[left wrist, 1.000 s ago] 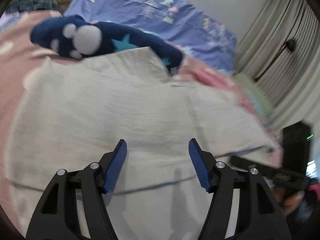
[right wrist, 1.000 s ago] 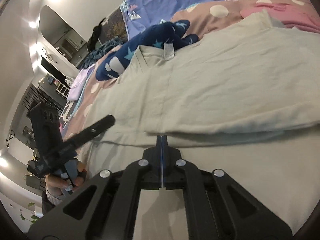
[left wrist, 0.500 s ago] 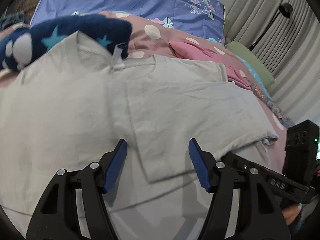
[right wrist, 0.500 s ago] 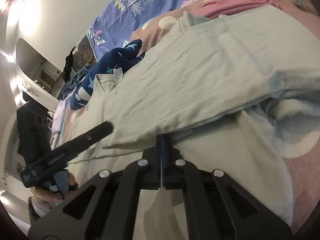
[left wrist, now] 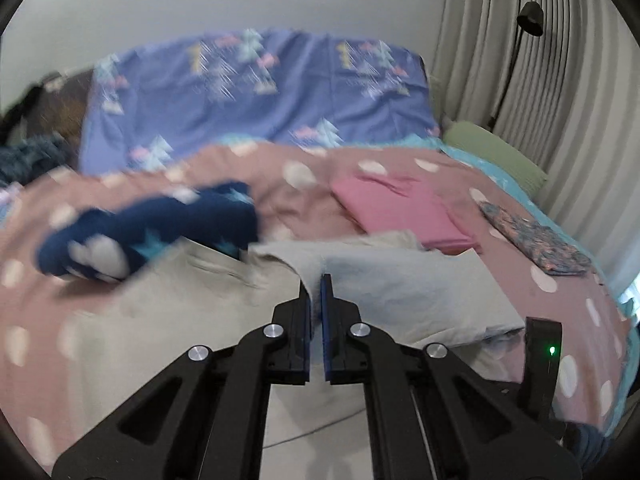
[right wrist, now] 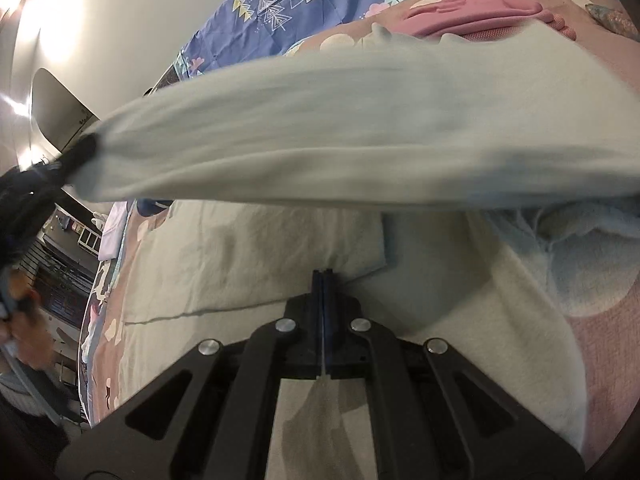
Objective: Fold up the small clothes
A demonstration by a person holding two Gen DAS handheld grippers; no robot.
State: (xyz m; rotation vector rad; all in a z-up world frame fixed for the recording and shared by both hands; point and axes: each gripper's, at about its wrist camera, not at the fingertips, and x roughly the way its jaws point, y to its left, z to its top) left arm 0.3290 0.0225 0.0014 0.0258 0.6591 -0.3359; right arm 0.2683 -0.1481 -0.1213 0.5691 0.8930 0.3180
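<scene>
1. Pinching a raised fold of the pale grey shirt (left wrist: 400, 292), my left gripper (left wrist: 315, 296) has its blue pads nearly together, with the cloth edge caught between them.
2. My right gripper (right wrist: 322, 280) is clamped shut too; a thin strip of the same shirt (right wrist: 320, 140) shows between its jaws near the base.
3. In the right wrist view the lifted part of the shirt stretches across as a blurred band, from a dark tip at the far left to the right edge, above the flat layer on the bed.
4. The rest of the shirt lies spread on the pink dotted bedcover (left wrist: 560, 300).
5. A navy garment with stars (left wrist: 160, 232) lies at the far left, touching the shirt's far edge.
6. A folded pink cloth (left wrist: 400, 208) sits beyond the shirt to the right, and a patterned folded piece (left wrist: 536, 240) lies farther right.
7. A purple sheet with tree prints (left wrist: 260, 100) covers the far end by the wall.
</scene>
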